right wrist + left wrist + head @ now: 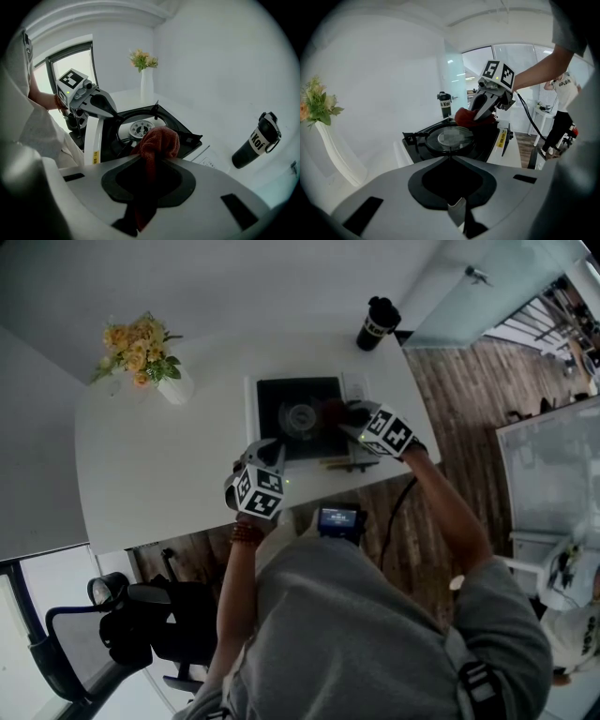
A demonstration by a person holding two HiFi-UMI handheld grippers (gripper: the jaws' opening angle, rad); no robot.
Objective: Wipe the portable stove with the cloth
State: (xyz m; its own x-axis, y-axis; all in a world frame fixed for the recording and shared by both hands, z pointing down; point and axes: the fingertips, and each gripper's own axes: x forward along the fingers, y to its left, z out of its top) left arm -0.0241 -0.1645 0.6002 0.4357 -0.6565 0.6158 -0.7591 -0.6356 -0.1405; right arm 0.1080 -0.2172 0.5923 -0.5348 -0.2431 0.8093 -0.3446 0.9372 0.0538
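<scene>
The portable stove (298, 418) has a black top and round burner and sits near the table's front edge. My right gripper (345, 418) is shut on a dark red cloth (158, 142), which is bunched up over the stove's right side next to the burner (140, 127). The left gripper view shows the cloth (465, 117) down on the black top under the right gripper (483, 107). My left gripper (274, 454) is shut and empty, its tips (450, 157) at the stove's near left corner. I cannot tell whether they touch the stove.
A black tumbler (377, 322) stands at the table's far right, and a white vase of flowers (142, 360) at the far left. A white card (356, 385) lies behind the stove. An office chair (122, 615) stands below the table's front edge (187, 535).
</scene>
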